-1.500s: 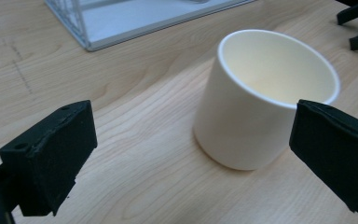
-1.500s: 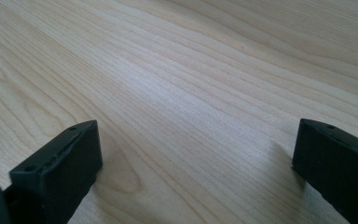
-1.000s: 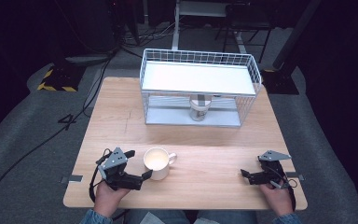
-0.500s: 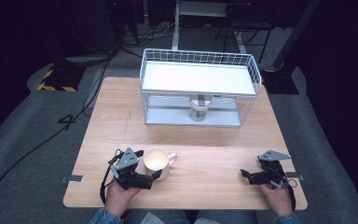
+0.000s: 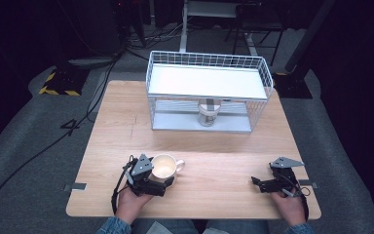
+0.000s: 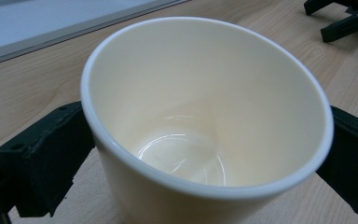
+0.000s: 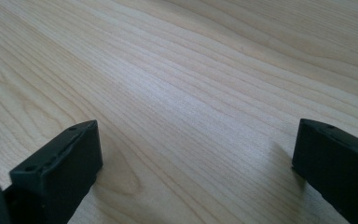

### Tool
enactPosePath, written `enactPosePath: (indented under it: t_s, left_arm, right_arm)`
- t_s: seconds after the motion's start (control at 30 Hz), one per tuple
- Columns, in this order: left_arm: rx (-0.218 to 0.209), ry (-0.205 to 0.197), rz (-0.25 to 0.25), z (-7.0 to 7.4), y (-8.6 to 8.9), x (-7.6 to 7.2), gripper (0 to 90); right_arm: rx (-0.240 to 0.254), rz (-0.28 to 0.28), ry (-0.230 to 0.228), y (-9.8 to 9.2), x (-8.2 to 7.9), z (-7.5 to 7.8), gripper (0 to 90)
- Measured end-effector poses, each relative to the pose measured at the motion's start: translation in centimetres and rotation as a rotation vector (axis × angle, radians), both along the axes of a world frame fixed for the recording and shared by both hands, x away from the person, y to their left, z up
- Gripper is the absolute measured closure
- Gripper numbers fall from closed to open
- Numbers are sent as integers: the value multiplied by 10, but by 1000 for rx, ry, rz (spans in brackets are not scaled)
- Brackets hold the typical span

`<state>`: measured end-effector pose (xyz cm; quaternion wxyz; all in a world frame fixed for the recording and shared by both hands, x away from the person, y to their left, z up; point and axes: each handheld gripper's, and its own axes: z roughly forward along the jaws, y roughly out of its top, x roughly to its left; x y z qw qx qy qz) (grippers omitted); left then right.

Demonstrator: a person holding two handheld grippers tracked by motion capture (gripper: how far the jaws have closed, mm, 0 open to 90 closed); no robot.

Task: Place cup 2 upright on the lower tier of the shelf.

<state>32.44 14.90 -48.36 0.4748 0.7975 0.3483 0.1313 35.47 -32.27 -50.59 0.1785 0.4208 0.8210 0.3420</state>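
Observation:
A cream mug (image 5: 164, 166) stands upright near the front left of the wooden table (image 5: 224, 146), its handle pointing right. My left gripper (image 5: 161, 176) is open around it, one jaw on each side of the mug's wall. In the left gripper view the empty mug (image 6: 205, 116) sits between the jaws of the left gripper (image 6: 205, 158), its rim level with them. My right gripper (image 5: 261, 178) rests at the front right of the table, open and pointing left. In the right gripper view the right gripper (image 7: 196, 154) has bare wood between its jaws.
A white wire rack (image 5: 207, 83) with a flat shelf stands at the back of the table. A small pale cup (image 5: 208, 114) sits under that shelf. Cables and dark stands lie on the floor beyond the table.
My left gripper has slid right and forward until its jaws straddle the mug. The mug and the right gripper have stayed in place.

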Motion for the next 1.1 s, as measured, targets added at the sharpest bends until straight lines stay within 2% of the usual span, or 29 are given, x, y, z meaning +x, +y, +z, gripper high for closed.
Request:
enactPosePath:
  t_s: [0.03, 0.13, 0.2, 0.37, 0.47, 0.7, 1.1]
  left_arm:
    - [13, 2, 4, -2, -3, 2, 0]
    - [11, 9, 2, -4, -6, 3, 0]
    - [25, -7, 11, -5, -9, 4, 0]
    - [45, -15, 18, -5, -9, 3, 19]
    - [49, -17, 27, -5, -9, 2, 77]
    - [64, -38, 29, -4, -9, 0, 84]
    - [73, -43, 37, -3, -11, -2, 89]
  right_arm:
    - [0, 0, 0, 0, 0, 0, 17]
    - [0, 0, 0, 0, 0, 0, 18]
    - [1, -1, 0, 0, 0, 0, 19]
    - [1, -2, 0, 0, 0, 0, 19]
    - [1, -2, -1, 0, 0, 0, 20]
    - [1, -2, 0, 0, 0, 0, 20]
    - [-4, -3, -1, 2, 2, 0, 15]
